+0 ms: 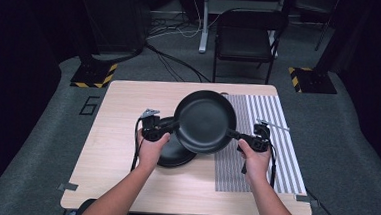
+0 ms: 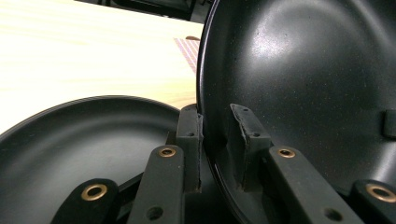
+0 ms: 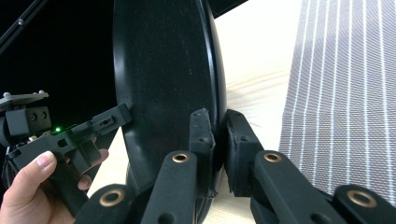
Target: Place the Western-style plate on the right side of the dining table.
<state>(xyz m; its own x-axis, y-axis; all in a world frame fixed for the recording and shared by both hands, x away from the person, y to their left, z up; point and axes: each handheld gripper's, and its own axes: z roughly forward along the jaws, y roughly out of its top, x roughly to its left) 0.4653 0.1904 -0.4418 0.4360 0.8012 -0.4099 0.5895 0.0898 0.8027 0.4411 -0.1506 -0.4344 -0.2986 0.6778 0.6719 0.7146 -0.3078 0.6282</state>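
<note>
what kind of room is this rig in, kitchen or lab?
Most likely a lab or recording studio, not a kitchen: dark drapes around a carpeted floor, hazard-striped stand bases, loose cables by a folding chair, and one small wooden table carrying the black pan.

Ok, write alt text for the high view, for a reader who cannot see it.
A person's two hands each hold a gripper, the left gripper and the right gripper, clamping opposite rim edges of a black pan above a wooden table. A black plate lies on the table under the pan's left side, and a striped mat covers the table's right part.
</note>
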